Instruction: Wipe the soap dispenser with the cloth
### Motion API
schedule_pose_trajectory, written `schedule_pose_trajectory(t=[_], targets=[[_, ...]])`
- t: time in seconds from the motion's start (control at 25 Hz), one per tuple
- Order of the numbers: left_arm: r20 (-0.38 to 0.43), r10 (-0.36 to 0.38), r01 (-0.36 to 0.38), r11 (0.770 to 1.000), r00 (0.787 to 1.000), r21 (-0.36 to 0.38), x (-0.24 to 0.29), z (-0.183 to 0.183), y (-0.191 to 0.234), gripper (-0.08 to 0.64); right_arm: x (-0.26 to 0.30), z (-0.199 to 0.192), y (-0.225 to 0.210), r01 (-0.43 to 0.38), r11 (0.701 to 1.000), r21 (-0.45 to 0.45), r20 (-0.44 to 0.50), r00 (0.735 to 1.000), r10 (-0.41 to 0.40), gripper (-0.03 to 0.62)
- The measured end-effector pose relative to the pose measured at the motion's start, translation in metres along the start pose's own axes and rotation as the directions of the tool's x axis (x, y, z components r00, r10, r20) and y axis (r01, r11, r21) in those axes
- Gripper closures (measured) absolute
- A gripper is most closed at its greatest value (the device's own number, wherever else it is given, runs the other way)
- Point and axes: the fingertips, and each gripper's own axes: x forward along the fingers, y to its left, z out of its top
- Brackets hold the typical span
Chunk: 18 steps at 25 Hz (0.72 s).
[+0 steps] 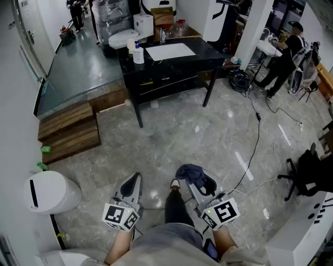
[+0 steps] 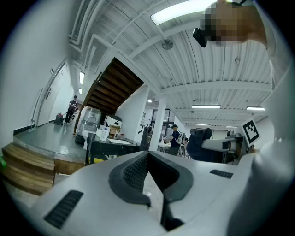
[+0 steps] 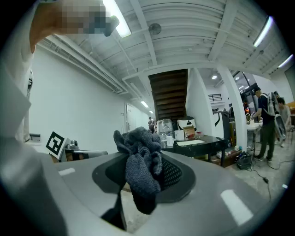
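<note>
Right gripper [image 3: 144, 177] is clamping a bunched dark cloth [image 1: 190, 172]. Left gripper [image 1: 136, 177] is fully closed on nothing. Soap dispenser [image 1: 138, 53] is standing upright on the black table [image 1: 208, 52], at 11 o'clock in the head view and well apart from both grippers. Cloth is looking soft, limp and light. Dispenser is probably light, slick plastic and tippy, so the left gripper should be bracing its body below the pump while the cloth wipes.

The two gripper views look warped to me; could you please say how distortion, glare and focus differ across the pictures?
Head view: sharp, bright glare streaks on the polished floor. Left gripper view: fisheye bending, dark corners, ceiling light blown out. Right gripper view: same bending, cloth sharp up close.
</note>
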Motion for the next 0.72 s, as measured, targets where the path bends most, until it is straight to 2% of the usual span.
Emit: schedule_pose_trajectory(t=[0.12, 0.4, 0.56, 0.72], targets=[[0.014, 0.025, -0.025, 1.0, 1.0, 0.015, 0.066, 0.022, 0.018, 0.554, 0.052, 0.009, -0.048, -0.024, 1.0, -0.009, -0.005, 1.0, 0.024, 0.453], [0.045, 0.083, -0.084, 0.996, 0.996, 0.031, 0.207, 0.07, 0.055, 0.554, 0.159, 0.047, -0.141, -0.136, 0.991, -0.018, -0.019, 0.991, 0.136, 0.453], [0.045, 0.107, -0.108, 0.994, 0.993, 0.033, 0.258, 0.079, 0.063, 0.554, 0.196, 0.058, -0.178, -0.166, 0.986, -0.017, -0.016, 0.986, 0.166, 0.453], [0.062, 0.123, -0.126, 0.991, 0.99, 0.044, 0.289, 0.091, 0.075, 0.554, 0.224, 0.067, -0.195, -0.214, 0.977, 0.004, -0.018, 0.977, 0.214, 0.449]])
